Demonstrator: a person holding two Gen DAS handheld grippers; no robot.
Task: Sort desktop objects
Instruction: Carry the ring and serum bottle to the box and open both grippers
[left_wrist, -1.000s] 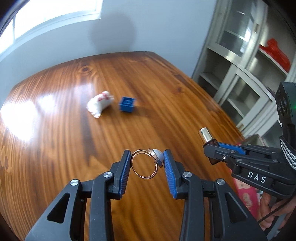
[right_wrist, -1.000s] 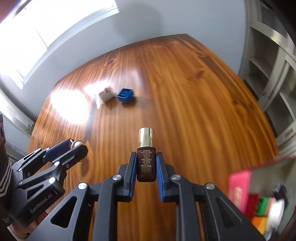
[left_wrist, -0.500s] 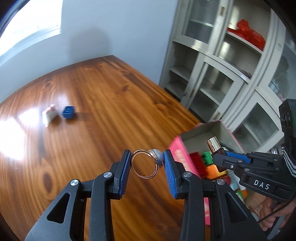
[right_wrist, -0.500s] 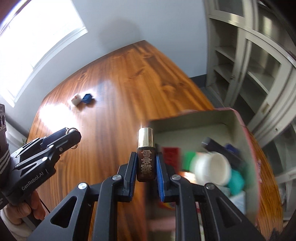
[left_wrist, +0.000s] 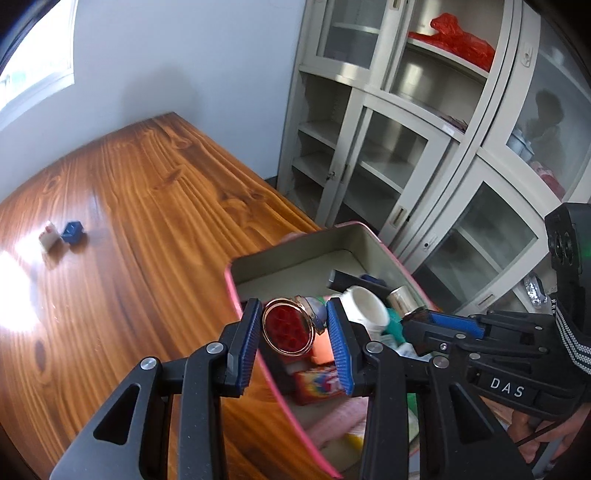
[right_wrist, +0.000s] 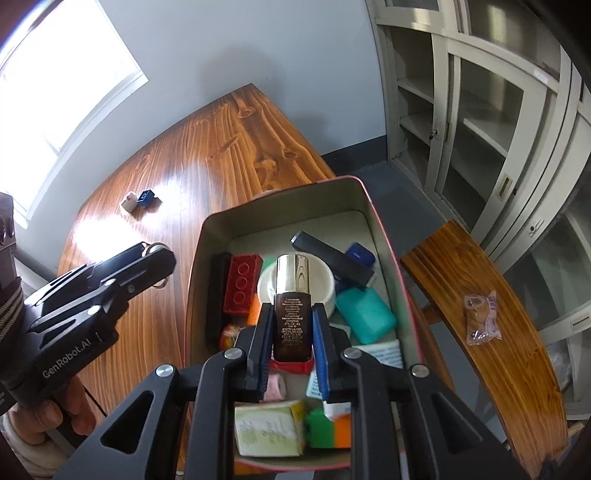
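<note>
Where the room closes in on the right, grey glass-door cabinets (left_wrist: 424, 155) fill the wall, shelves mostly bare, a red plastic bag (left_wrist: 461, 37) on an upper shelf. Pale wall behind; bright window (right_wrist: 55, 85) far left. Wooden table (left_wrist: 129, 229), glossy, strong grain, white glare patch on its left side. Wooden bench (right_wrist: 491, 317) right of the table, a small clear packet (right_wrist: 482, 312) lying on it.

Pink-sided tin box (right_wrist: 207, 236) at the table's near right edge, open top, crowded: red brick (right_wrist: 240, 282), white round jar (right_wrist: 328, 284), teal case (right_wrist: 365, 314), dark flat bar (right_wrist: 332, 258), more bits below.

Far left on the table: small blue block (left_wrist: 72, 232) touching a white piece (left_wrist: 50, 239).

Right gripper (right_wrist: 290, 332) clamped on a dark brown bottle (right_wrist: 292, 325) with gold cap, upright, above the box. Left gripper (left_wrist: 293, 328) part-closed, pinching a gold ring (left_wrist: 288, 330) edgewise over the box's near-left rim.
</note>
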